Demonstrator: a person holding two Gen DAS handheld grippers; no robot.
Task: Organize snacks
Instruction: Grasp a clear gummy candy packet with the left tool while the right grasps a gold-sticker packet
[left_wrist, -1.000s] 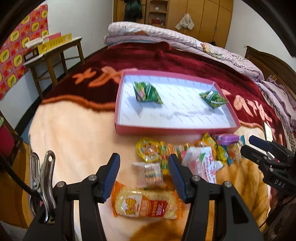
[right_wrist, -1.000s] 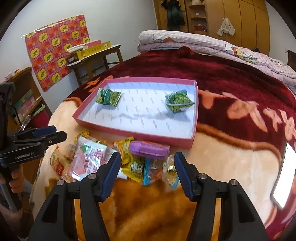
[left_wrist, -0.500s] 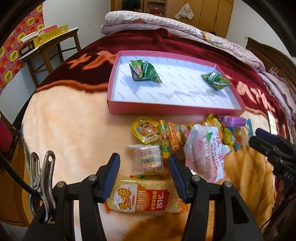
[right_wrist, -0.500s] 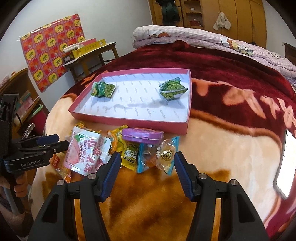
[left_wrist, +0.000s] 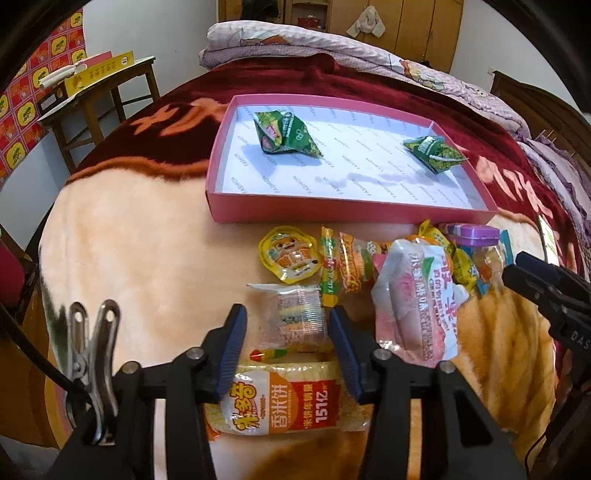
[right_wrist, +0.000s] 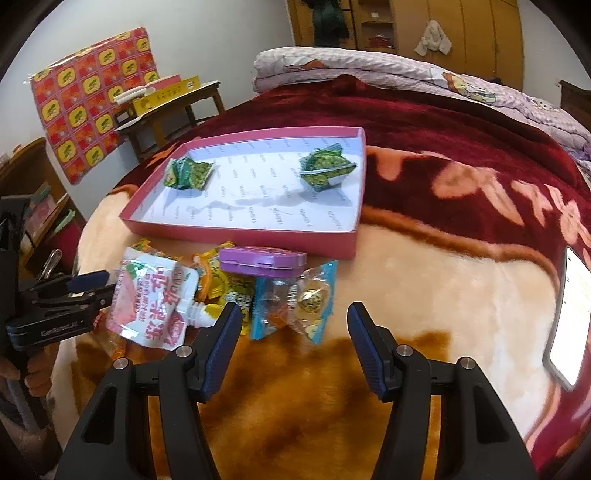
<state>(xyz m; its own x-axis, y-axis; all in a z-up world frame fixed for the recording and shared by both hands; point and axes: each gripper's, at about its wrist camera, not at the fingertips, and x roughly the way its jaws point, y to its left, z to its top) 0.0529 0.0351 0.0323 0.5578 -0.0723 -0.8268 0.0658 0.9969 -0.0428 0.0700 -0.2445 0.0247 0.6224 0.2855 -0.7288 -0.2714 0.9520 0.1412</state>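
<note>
A pink tray (left_wrist: 332, 210) on the blanket holds two green packets (left_wrist: 284, 133) (left_wrist: 434, 153). Loose snacks lie in front of it: a yellow jelly cup (left_wrist: 290, 254), a white-and-pink pouch (left_wrist: 417, 302), a purple-lidded tin (right_wrist: 262, 260) and an orange rice-cracker pack (left_wrist: 288, 402). My left gripper (left_wrist: 287, 325) points down over a small clear packet (left_wrist: 291, 314). Its jaws are closing with the packet between them, and a gap still shows at the left pad. My right gripper (right_wrist: 294, 314) stands open over bare blanket, just in front of a blue-edged clear packet (right_wrist: 291, 302).
A wooden side table (left_wrist: 99, 70) with a yellow box stands at the far left. Folded quilts (left_wrist: 332, 40) lie behind the tray. A lit phone (right_wrist: 570, 314) rests on the blanket at the right. A metal clip (left_wrist: 92, 332) hangs on the left gripper.
My left gripper has sunk closer to the snacks and its jaws have narrowed around the clear packet. The right gripper's jaws stay equally wide.
</note>
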